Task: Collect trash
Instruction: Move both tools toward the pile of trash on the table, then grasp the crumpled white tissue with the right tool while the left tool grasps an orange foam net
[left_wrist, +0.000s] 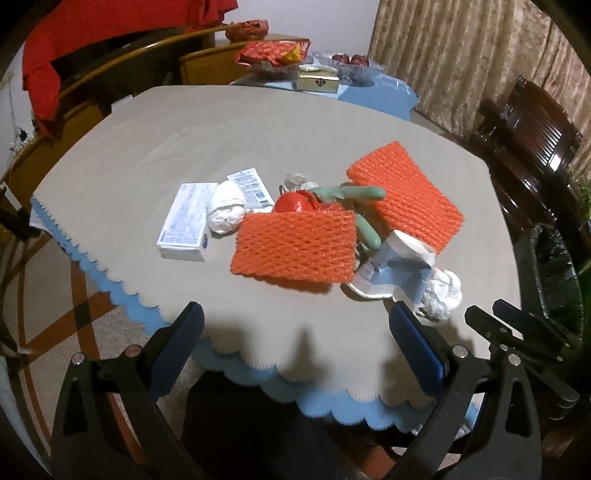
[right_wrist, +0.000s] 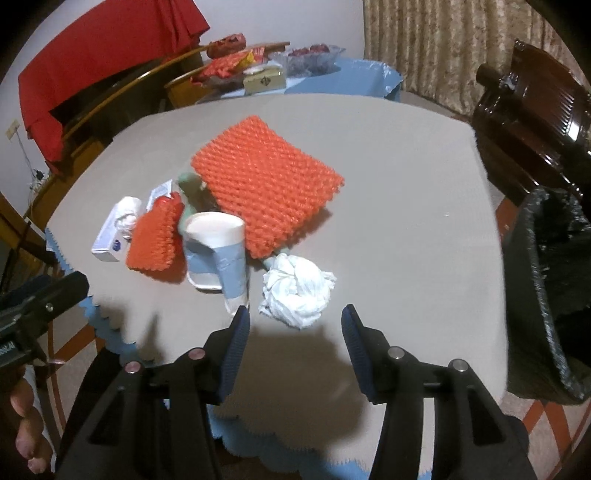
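My right gripper (right_wrist: 293, 332) hangs half open, nothing btwn its ribbed blue pads, just below a crumpled white tissue wad (right_wrist: 297, 290) at ctr frame. My left gripper (left_wrist: 301, 345) gapes wide, empty, over bare grey cloth near the scalloped table edge (left_wrist: 258, 363). Orange foam netting (left_wrist: 295, 247) hides part of the trash pile; the paper cup (right_wrist: 218, 254) looks squashed. Black-lined bin (right_wrist: 546, 288) is cut off at right.

A round table under a grey scalloped cloth (left_wrist: 221, 129), dark carved wooden chair (left_wrist: 532, 125), beige patterned curtain (left_wrist: 461, 55), red-striped floor (left_wrist: 55, 295).
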